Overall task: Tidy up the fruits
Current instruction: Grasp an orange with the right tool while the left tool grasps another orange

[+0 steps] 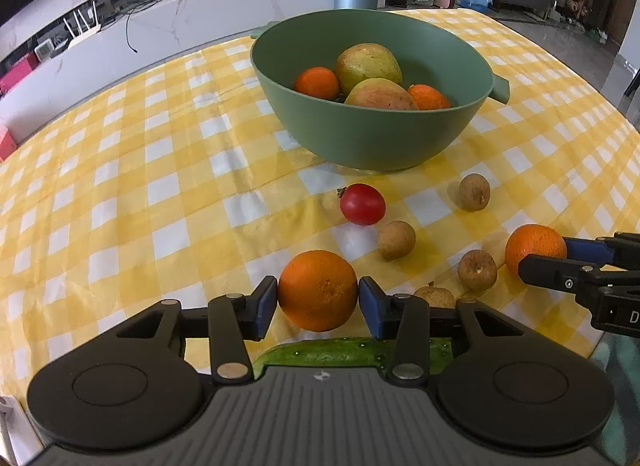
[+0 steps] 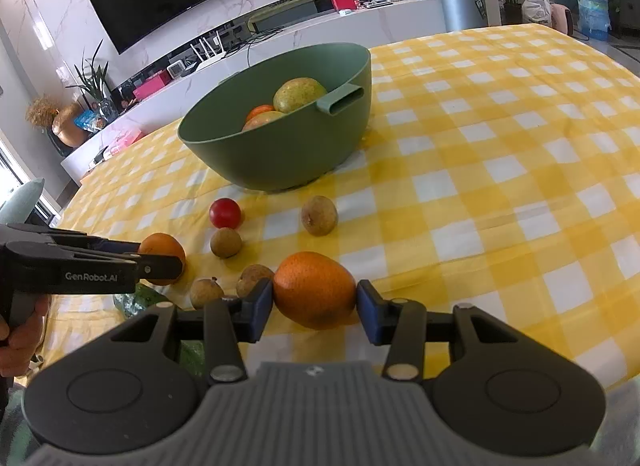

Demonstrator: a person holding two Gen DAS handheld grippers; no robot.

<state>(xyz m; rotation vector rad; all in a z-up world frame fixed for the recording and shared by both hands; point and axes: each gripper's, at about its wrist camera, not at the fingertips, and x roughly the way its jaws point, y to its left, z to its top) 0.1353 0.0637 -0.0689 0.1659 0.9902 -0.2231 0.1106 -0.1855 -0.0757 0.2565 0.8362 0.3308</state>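
Note:
My left gripper (image 1: pixel 318 300) is shut on an orange (image 1: pixel 318 290) just above the yellow checked cloth. My right gripper (image 2: pixel 315 302) is shut on a second orange (image 2: pixel 314 290); it shows at the right of the left wrist view (image 1: pixel 535 250). A green bowl (image 1: pixel 372 133) stands beyond, holding two pears and two oranges. A red tomato (image 1: pixel 363 203) and several small brown longans (image 1: pixel 397 240) lie between the bowl and the grippers. A cucumber (image 1: pixel 344 352) lies under my left gripper.
The table's right edge (image 1: pixel 616 330) is close to the right gripper. A marble TV bench (image 2: pixel 320 21) with a grey bin (image 2: pixel 462 5) runs behind the table. The person's hand (image 2: pixel 20 330) holds the left gripper.

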